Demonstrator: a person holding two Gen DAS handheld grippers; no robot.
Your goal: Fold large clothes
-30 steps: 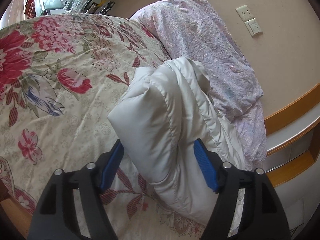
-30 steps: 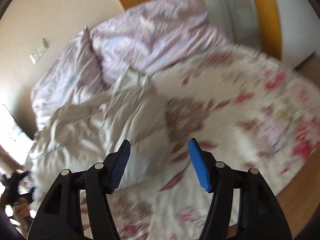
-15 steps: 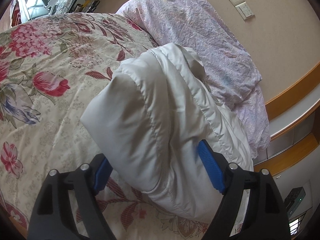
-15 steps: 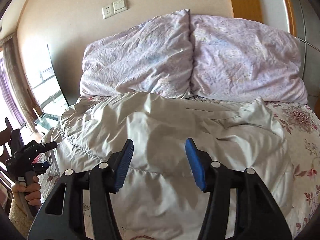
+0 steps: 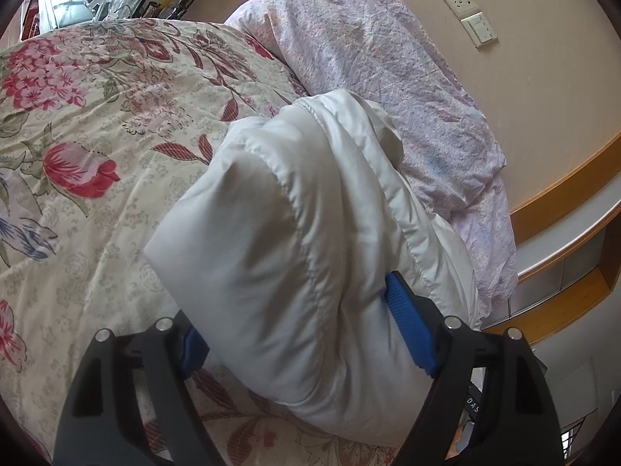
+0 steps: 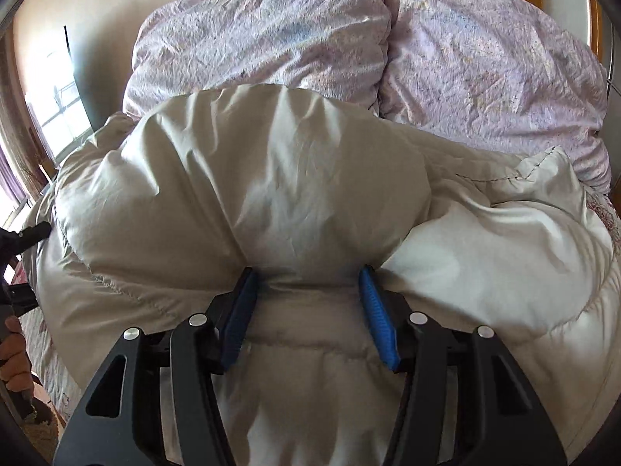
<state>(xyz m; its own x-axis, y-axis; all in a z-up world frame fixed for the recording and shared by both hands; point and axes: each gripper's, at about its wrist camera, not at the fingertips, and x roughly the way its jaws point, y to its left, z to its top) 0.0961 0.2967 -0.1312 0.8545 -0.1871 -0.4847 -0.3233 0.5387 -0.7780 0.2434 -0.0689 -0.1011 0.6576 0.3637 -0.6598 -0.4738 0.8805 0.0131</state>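
Observation:
A white puffy down jacket (image 5: pixel 295 233) lies folded in a thick bundle on the floral bed cover (image 5: pixel 97 136). My left gripper (image 5: pixel 299 326) is open, its blue pads on either side of the bundle's near end; the left pad is mostly hidden behind the fabric. In the right wrist view the jacket (image 6: pixel 271 178) fills the middle. My right gripper (image 6: pixel 306 303) is open wide with a bulge of the jacket pushed between its blue pads (image 6: pixel 378 318), which press into the fabric on both sides.
Two lilac pillows (image 6: pixel 349 39) lean against the wall behind the jacket, also in the left wrist view (image 5: pixel 407 77). A wooden headboard ledge (image 5: pixel 562 233) runs at the right. A wall socket and switch (image 5: pixel 469 15) are above. The person's left hand (image 6: pixel 11 353) shows at the left edge.
Both grippers have moved forward onto the jacket. The right gripper swung from the bed's side to face the pillows and now has the jacket's bulge between its pads.

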